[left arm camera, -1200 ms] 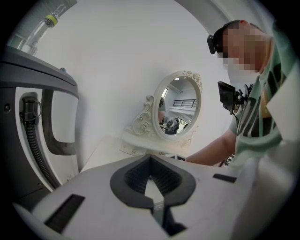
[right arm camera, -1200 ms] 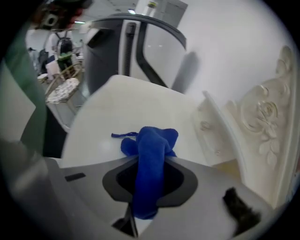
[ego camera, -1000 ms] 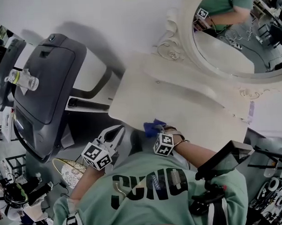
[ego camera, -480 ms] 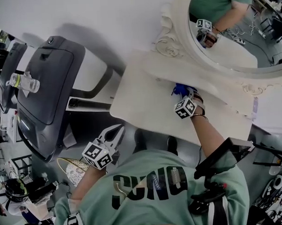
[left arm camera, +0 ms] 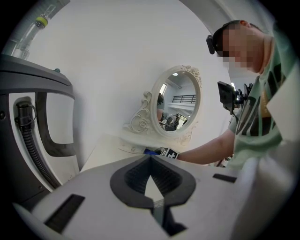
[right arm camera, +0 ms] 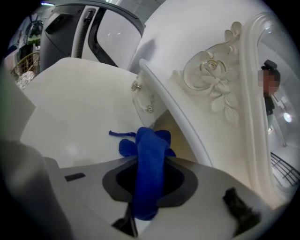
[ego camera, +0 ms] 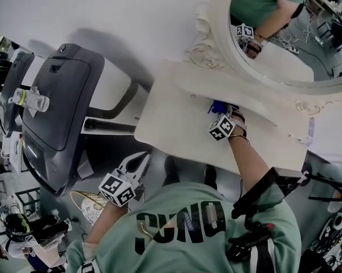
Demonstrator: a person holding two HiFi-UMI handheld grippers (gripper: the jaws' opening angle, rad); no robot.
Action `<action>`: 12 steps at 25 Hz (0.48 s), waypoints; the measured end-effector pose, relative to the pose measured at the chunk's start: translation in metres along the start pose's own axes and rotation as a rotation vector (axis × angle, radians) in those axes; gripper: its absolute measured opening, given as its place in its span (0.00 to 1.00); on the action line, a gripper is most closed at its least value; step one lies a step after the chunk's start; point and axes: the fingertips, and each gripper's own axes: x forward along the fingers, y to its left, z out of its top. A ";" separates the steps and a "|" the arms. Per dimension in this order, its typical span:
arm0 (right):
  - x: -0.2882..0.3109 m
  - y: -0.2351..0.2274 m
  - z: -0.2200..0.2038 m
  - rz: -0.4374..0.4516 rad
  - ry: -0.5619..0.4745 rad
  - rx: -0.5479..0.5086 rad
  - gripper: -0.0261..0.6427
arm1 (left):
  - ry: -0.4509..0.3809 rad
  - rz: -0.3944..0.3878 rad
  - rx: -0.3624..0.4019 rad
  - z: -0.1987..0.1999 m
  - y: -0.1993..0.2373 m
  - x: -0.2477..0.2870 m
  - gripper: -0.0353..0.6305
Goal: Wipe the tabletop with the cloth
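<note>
Cloth [right arm camera: 151, 140]: solid bright blue.
Tabletop [ego camera: 176, 119]: plain cream.
Mirror frame [right arm camera: 213, 77], far right: cream-white, raised rose-and-scroll relief.
Wall [ego camera: 128, 22]: plain white.
Left gripper [left arm camera: 150, 159]: pale grey shell, dark grey ribbed pads.
Right gripper [right arm camera: 143, 161]: same grey pair.
Left marker cube [ego camera: 117, 189], right marker cube [ego camera: 221, 127]: black square codes on white.
Machine [ego camera: 60, 103], far left: dark grey.
Shirt [ego camera: 179, 217], near: mint green, dark lettering.
Basket [ego camera: 86, 206]: gold wire.
</note>
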 end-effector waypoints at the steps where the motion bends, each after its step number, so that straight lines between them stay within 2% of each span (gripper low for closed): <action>1: -0.005 0.008 0.002 0.029 -0.005 -0.028 0.16 | -0.001 -0.004 0.001 0.000 -0.001 0.001 0.05; 4: -0.036 0.048 0.003 0.142 -0.036 -0.103 0.15 | -0.006 -0.019 0.003 0.002 -0.005 0.004 0.05; 7: -0.089 0.116 -0.001 0.318 -0.089 -0.151 0.15 | -0.009 -0.032 0.009 0.004 -0.008 0.009 0.05; 10: -0.142 0.183 -0.010 0.497 -0.127 -0.138 0.15 | -0.012 -0.043 0.017 0.007 -0.011 0.014 0.05; 12: -0.165 0.211 -0.015 0.575 -0.138 -0.109 0.15 | -0.013 -0.051 0.022 0.008 -0.014 0.017 0.05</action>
